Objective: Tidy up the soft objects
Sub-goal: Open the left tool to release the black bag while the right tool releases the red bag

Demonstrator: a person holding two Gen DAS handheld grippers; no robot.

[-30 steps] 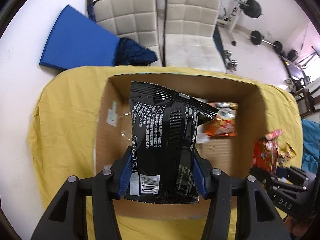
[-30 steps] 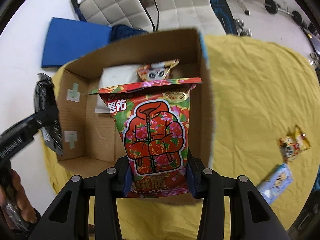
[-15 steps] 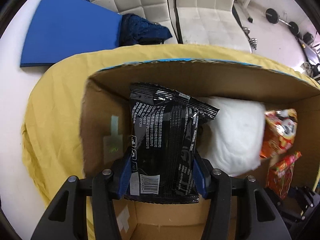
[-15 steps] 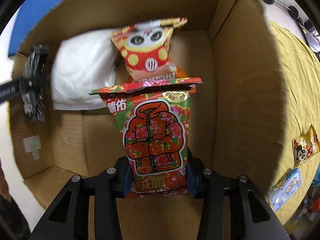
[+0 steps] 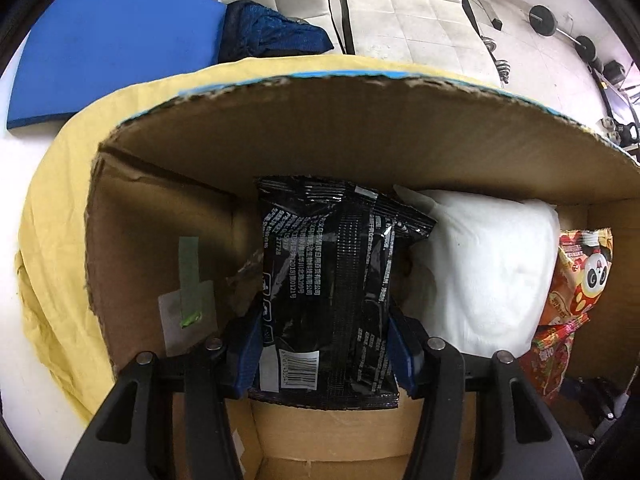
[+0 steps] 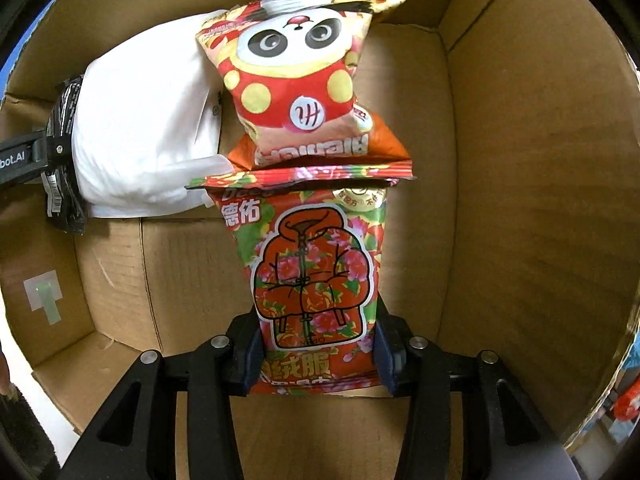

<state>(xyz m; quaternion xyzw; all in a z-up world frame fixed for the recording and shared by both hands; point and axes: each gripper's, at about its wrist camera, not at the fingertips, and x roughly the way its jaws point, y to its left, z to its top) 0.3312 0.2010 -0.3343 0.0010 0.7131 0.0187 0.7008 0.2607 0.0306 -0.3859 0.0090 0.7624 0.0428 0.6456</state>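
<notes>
My left gripper point(image 5: 324, 344) is shut on a black packet point(image 5: 328, 276) and holds it inside the cardboard box point(image 5: 360, 128), near the box's left wall and beside a white soft pack point(image 5: 488, 272). My right gripper point(image 6: 318, 348) is shut on a red floral packet point(image 6: 312, 276) with a jacket drawing, low inside the same box point(image 6: 520, 200). Its top edge touches a panda snack bag point(image 6: 296, 76) lying ahead on an orange packet point(image 6: 384, 144). The white pack point(image 6: 144, 128) lies left of the panda bag, with the black packet point(image 6: 64, 152) and left gripper beyond it.
The box sits on a yellow cloth point(image 5: 56, 216). A blue mat point(image 5: 104, 48), a dark blue bag point(image 5: 272, 36) and two white chairs point(image 5: 400, 4) stand behind it. Weights lie on the floor at the far right point(image 5: 560, 28).
Both grippers have gone down into the box with their packets. The black packet now sits by the white pack; the red packet has moved up to the panda bag.
</notes>
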